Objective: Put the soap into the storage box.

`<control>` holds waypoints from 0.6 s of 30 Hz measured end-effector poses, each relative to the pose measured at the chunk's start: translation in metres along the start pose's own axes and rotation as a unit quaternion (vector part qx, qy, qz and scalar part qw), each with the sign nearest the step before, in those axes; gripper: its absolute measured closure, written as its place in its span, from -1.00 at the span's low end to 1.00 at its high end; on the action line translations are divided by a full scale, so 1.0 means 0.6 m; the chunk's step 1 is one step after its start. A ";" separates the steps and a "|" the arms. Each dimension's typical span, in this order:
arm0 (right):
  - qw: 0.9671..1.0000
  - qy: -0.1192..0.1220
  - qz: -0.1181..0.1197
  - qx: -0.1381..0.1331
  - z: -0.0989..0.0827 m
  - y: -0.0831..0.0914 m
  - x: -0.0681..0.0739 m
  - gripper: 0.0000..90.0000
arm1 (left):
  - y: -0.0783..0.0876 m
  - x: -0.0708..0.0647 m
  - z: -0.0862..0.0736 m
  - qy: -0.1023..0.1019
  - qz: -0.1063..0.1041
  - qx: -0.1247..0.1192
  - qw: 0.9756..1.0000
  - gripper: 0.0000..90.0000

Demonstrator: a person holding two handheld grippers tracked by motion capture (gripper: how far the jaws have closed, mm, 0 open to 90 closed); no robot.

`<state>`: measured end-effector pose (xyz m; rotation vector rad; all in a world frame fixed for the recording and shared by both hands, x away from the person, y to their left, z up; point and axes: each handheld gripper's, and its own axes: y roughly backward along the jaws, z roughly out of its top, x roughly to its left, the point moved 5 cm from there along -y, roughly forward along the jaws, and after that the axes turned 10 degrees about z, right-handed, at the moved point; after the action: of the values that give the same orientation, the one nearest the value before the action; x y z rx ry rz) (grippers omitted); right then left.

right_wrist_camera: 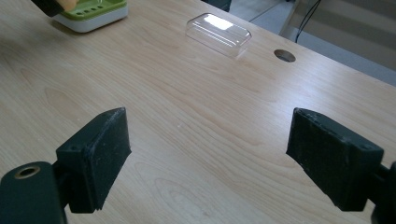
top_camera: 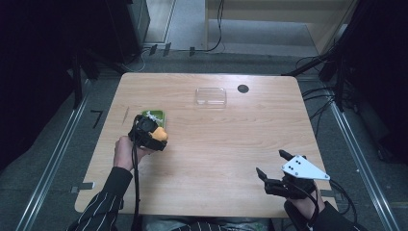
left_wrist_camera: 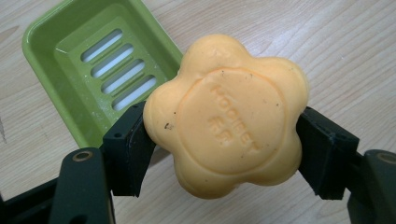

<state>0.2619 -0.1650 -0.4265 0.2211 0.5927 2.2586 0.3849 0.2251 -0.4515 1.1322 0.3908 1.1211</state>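
Left gripper (left_wrist_camera: 219, 154) is seen clamped on the orange flower-shaped soap (left_wrist_camera: 226, 114), one black pad pressed into each side of the bar, which is held clear of the wood just beside and partly over the near corner of the green soap dish (left_wrist_camera: 70, 51). In the high view the same gripper (top_camera: 153, 134) sits at the table's left, soap (top_camera: 161, 134) showing at its front, dish (top_camera: 155, 115) just beyond. The dish's slotted tray is bare. The bar is judged firm but dentable, light, probably waxy and slick if damp; the lobed outline gives the pads notches to seat in, so a hold across two opposite hollows is preferred over the rounded lobes, where it could squirt free. Right gripper (right_wrist_camera: 208, 154) is held with jaws wide apart, nothing between them, above bare wooden table (right_wrist_camera: 196, 116) at the near right. Farther off, a clear plastic lid (right_wrist_camera: 218, 33) lies near the far edge, a round cable hole (right_wrist_camera: 285, 55) beside it.
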 end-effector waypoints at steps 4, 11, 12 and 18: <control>1.000 -0.001 0.000 0.000 0.000 0.000 0.000 -0.70 | -0.002 0.004 0.001 0.003 0.000 0.000 1.000 -0.36; 1.000 0.000 0.000 0.000 0.000 0.000 0.000 -0.70 | -0.006 0.021 0.009 0.014 0.006 -0.003 1.000 -0.36; 1.000 0.000 0.000 0.000 0.000 0.000 0.000 -0.70 | -0.006 0.023 0.009 0.016 0.007 -0.005 1.000 -0.36; 1.000 0.001 0.000 0.001 0.000 0.000 0.000 -0.70 | -0.009 0.029 0.014 0.021 0.007 -0.007 1.000 -0.36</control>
<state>0.2620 -0.1649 -0.4266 0.2199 0.5951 2.2593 0.4016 0.2361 -0.4478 1.1029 0.4080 1.1590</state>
